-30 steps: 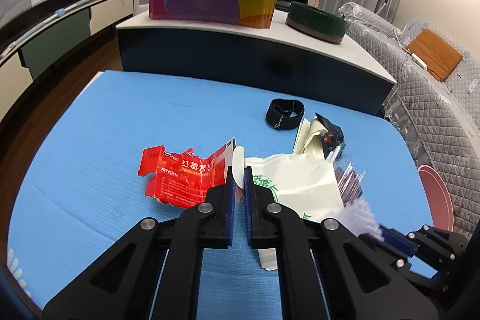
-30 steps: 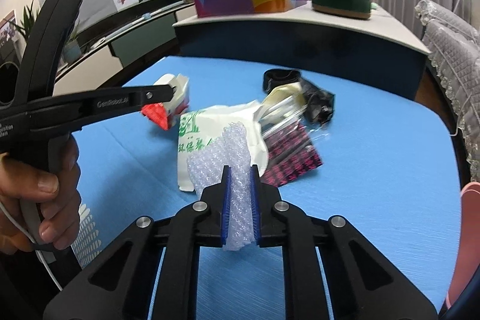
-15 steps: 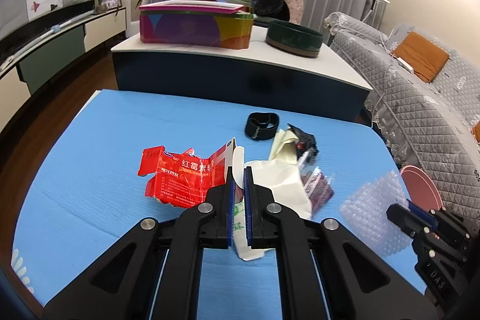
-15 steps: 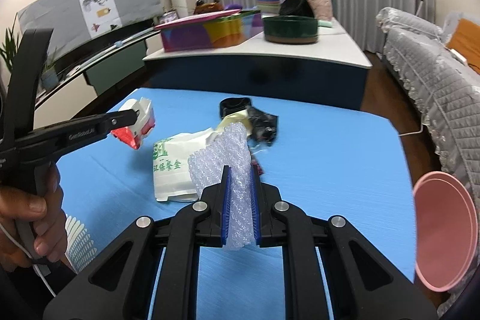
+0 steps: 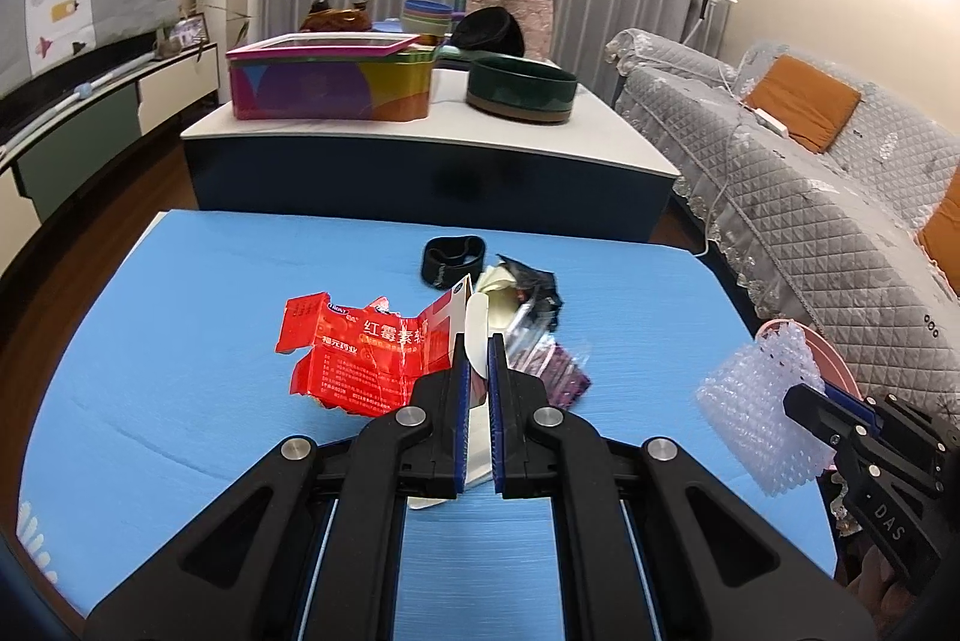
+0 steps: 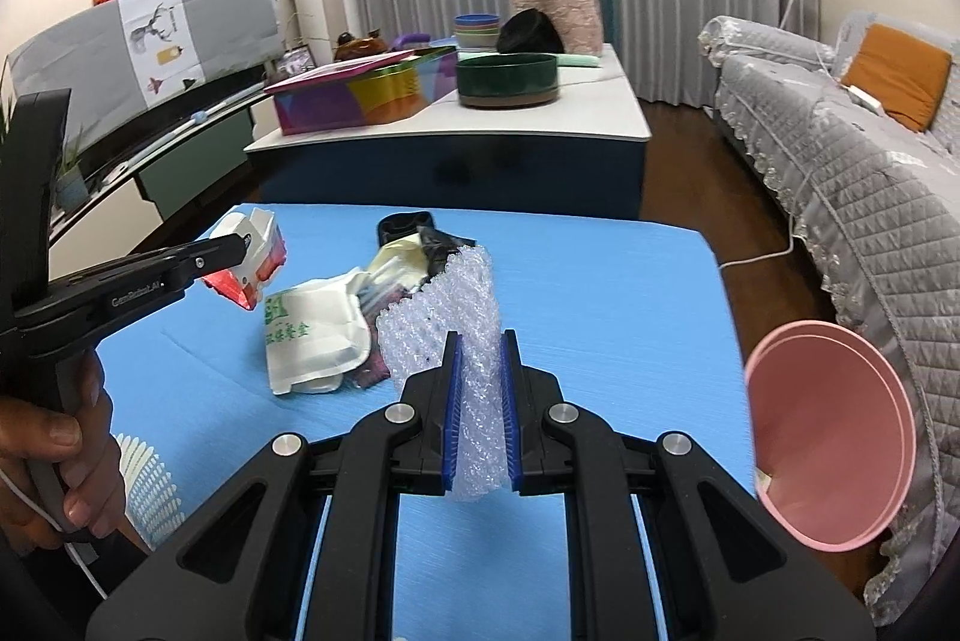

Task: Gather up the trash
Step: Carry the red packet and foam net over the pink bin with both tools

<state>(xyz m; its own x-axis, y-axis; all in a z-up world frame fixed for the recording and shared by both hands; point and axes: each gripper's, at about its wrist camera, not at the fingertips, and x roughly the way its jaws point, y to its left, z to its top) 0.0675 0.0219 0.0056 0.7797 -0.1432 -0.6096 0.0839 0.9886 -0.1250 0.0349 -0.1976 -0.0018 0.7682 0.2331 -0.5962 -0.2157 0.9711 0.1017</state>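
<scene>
My left gripper [image 5: 477, 359] is shut on a torn red and white medicine box [image 5: 360, 356] and holds it above the blue table [image 5: 180, 317]. It also shows in the right wrist view [image 6: 252, 263]. My right gripper [image 6: 478, 359] is shut on a piece of clear bubble wrap [image 6: 444, 317], held above the table; it shows at the right in the left wrist view [image 5: 762, 407]. A trash pile lies mid-table: a white packet with green print [image 6: 312, 341], a purple patterned wrapper [image 5: 549, 368], a black wrapper [image 5: 534, 281] and a black band [image 5: 451, 254].
A pink bin [image 6: 834, 437] stands off the table's right edge, beside a grey quilted sofa [image 6: 852, 197]. Behind the table is a white-topped counter [image 5: 432, 131] with a colourful box [image 5: 330, 83] and a dark green bowl [image 5: 521, 92].
Both grippers have risen and pulled back with their loads. The bubble wrap has moved right, towards the pink bin. The white packet has dropped behind my left gripper's fingers.
</scene>
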